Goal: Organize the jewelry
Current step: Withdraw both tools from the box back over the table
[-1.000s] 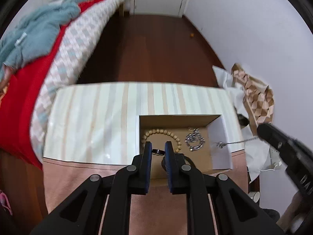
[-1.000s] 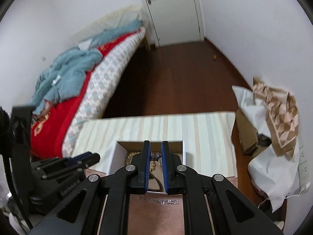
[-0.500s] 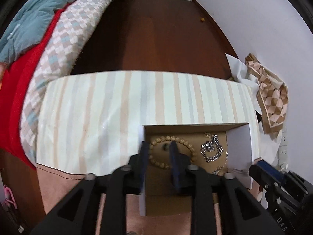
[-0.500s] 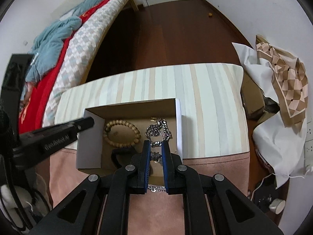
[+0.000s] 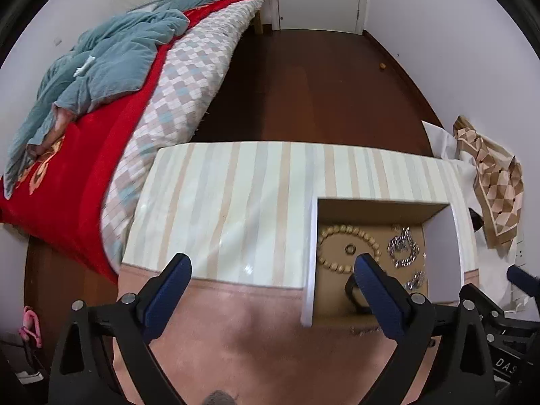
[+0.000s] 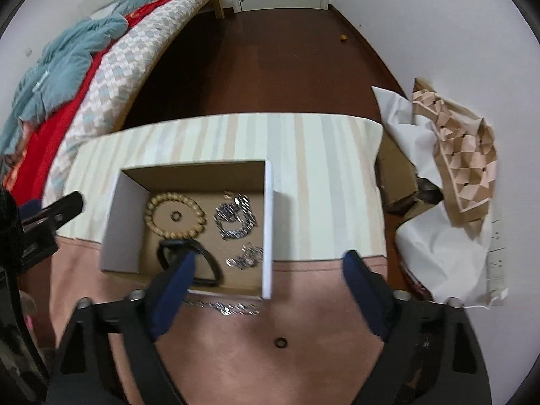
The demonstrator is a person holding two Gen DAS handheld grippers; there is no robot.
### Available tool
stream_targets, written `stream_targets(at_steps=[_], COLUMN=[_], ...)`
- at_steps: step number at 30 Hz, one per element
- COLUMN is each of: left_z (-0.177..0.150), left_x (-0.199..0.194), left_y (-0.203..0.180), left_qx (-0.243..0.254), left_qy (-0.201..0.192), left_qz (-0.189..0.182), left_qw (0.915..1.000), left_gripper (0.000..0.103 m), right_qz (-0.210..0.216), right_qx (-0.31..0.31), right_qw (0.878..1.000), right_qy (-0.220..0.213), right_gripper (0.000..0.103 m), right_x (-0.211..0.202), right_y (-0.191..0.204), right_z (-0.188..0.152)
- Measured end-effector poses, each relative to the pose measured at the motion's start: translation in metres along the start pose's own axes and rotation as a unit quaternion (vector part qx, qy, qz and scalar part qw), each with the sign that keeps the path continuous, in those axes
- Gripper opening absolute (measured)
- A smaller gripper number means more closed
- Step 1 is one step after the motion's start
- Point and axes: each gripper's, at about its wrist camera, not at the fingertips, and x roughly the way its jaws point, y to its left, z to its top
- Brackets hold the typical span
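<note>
My left gripper (image 5: 273, 270) hangs with jaws spread wide and empty over the striped table (image 5: 236, 202), just left of the box (image 6: 268, 222). My right gripper (image 6: 270, 270) is also spread wide and empty, above the box's near right corner. Inside the box lie a bead bracelet (image 6: 175, 215) encircling a small ring (image 6: 175, 216), a silver chain (image 6: 234, 217), a second chain (image 6: 244, 256), and a black bangle (image 6: 206, 263). Outside it, on the pink cloth (image 6: 253, 354), rest another chain (image 6: 222, 307) and a dark ring (image 6: 280, 342).
</note>
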Motion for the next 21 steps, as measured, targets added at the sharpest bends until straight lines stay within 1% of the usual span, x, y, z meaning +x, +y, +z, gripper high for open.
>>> stream_targets(at_steps=[1, 7, 9, 12, 17, 21], left_z=[-0.003, -0.022, -0.028, -0.035, -0.048, -0.055], left_x=[-0.001, -0.014, -0.024, -0.039, -0.07, -0.092], left_y=[0.0, -0.002, -0.001, 0.002, 0.001, 0.004], left_qx=[0.001, 0.003, 0.0, -0.004, 0.01, 0.009], left_qy=[0.0, -0.003, -0.012, -0.024, -0.058, -0.073], left_qz=[0.0, 0.001, 0.006, 0.004, 0.023, 0.02], left_qw=[1.0, 1.0, 0.9999, 0.9997, 0.998, 0.997], left_gripper=[0.1, 0.1, 0.1, 0.1, 0.1, 0.1], right_qz=[-0.006, -0.02, -0.021, -0.019, -0.019, -0.026], right_qx=[-0.003, -0.012, -0.011, -0.008, -0.008, -0.015], right_qw=[1.0, 1.0, 1.0, 1.0, 0.999, 0.998], right_qy=[0.0, -0.003, -0.008, -0.015, -0.036, -0.056], right_gripper=[0.099, 0.102, 0.102, 0.102, 0.102, 0.102], right_x=[0.0, -0.008, -0.014, -0.025, -0.05, -0.073], right_y=[0.001, 0.006, 0.007, 0.008, 0.009, 0.012], right_z=[-0.003, -0.017, -0.022, -0.026, -0.037, -0.048])
